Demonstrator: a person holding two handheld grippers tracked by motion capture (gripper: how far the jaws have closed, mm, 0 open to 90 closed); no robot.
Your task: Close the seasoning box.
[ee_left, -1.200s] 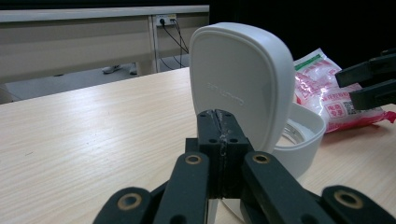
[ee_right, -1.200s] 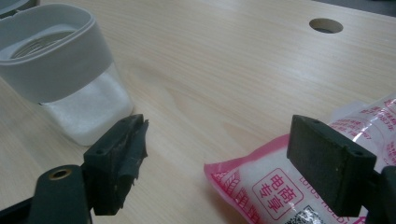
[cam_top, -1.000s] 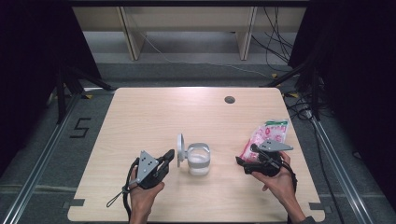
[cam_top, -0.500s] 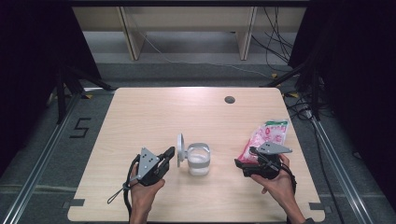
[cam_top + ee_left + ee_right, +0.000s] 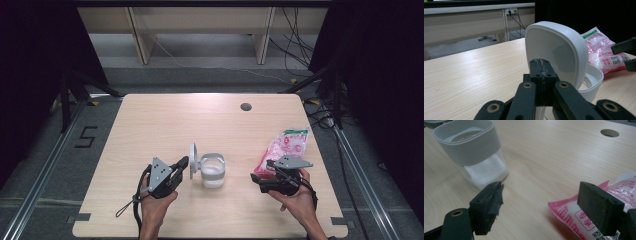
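Lid of the white-collared jar stands flipped open just ahead of the left gripper, jaws pressed together against it. Right gripper is spread wide, pink bag beside its far jaw, not yet gripped. Pouring likely remains. Bag print is unreadable.

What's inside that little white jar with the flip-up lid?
The jar holds a white powder or grain filling its clear lower part. Its lid stands open, tipped up. The white collar hides the top of the fill, so its exact level cannot be seen.
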